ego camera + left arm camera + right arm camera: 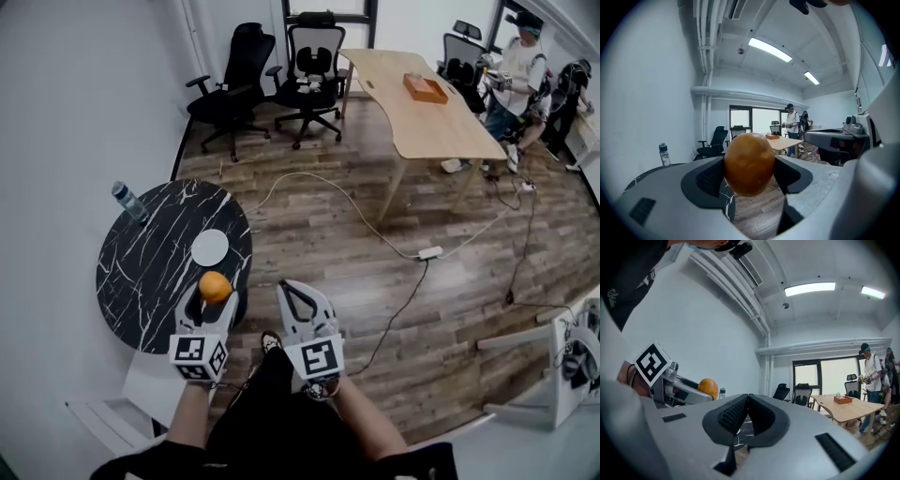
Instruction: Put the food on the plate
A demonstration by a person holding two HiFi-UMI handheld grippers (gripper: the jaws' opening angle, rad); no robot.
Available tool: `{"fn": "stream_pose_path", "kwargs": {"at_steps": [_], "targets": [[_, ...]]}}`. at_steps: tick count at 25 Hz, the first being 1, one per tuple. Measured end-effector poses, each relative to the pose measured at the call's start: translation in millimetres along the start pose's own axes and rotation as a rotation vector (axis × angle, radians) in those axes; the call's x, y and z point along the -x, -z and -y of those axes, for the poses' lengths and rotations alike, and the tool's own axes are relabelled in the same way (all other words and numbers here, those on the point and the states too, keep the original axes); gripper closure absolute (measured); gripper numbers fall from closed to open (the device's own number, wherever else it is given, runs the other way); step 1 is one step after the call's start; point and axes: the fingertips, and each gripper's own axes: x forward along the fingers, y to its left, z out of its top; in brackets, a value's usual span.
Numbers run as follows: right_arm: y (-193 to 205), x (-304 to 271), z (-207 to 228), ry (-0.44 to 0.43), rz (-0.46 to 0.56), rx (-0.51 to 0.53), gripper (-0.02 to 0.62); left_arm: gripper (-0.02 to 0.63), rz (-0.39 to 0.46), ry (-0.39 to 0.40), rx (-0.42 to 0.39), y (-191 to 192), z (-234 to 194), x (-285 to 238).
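An orange fruit (215, 286) is clamped between the jaws of my left gripper (214, 292), held above the near right edge of the round black marble table (150, 272). In the left gripper view the orange (749, 164) fills the gap between both pads. A small white plate (210, 247) lies on the table just beyond the fruit. My right gripper (298, 298) is shut and empty, hanging to the right of the left one over the wooden floor. From the right gripper view the orange (708, 388) shows at the left, and the right gripper (747, 416) has its pads pressed together.
A water bottle (129, 202) stands at the table's far left edge. Two black office chairs (234, 80) and a wooden desk (422, 98) with an orange box (425, 88) stand farther off. A white cable (375, 234) runs across the floor. People (516, 75) stand at the far right.
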Motion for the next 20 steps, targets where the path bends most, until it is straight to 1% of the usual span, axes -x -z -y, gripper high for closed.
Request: {"fn": "stream_pose_path", "kwargs": {"at_steps": [7,11,13,17,20], "targets": [[12,-61,21,0.001,-0.046,0.024,0.598,0.279,0.007,0.022,0.015,-3,-38,-59],[0,-107,36,-0.001,-0.040,0.034,0.598,0.279,0.012,0.035,0.010,-18,-70,-98],[1,-129,40,0.006,-0.041,0.028,0.598,0.279,0.016,0.047,0.009,-25,-84,-115],[0,-173,37,0.015,-0.054,0.023,0.598,0.279,0.017,0.078,-0.008,-34,-114,-139],[0,-207,25,-0.007,-0.058,0.018,0.598,0.279,0.010,0.094,-0.003,-36,-139,-150]]}}
